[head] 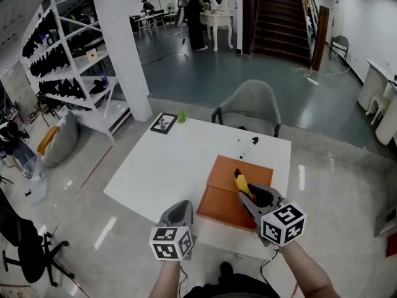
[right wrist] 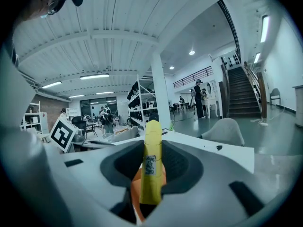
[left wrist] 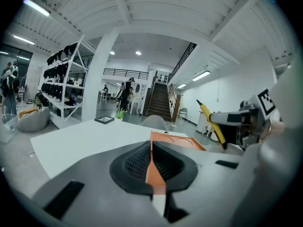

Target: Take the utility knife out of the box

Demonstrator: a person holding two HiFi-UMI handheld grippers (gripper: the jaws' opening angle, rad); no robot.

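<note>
As we hold it, utility knife: slim yellow body with a small grey label carrying dark print on the face toward the right gripper's camera. In the left gripper view we see dark tips at both ends.
Knife position: clamped in the right gripper, sticking out forward past the jaw tips. From the head view it sits over the near right part of the box, pointing away from us. The left gripper view shows it tilted, top end leaning left, up in the air above the box's surface.
Right gripper: jaws closed on the knife, pads pressing its two sides. Its marker cube faces us at the near table edge.
Left gripper: jaws drawn together at the tips, nothing held. We see only a thin sliver of orange box through the slit. It is at the near table edge, left of the box and not touching it.
Box: orange and flat, two panels meeting at a crease, lying on the near right part of the table.
Table: white, rectangular.
Marker pen: black and white, lying beyond the box, apart from it.
Far left corner: dark picture frame with a small green plant just beside it.
Chair: grey, at the far side of the table.
</note>
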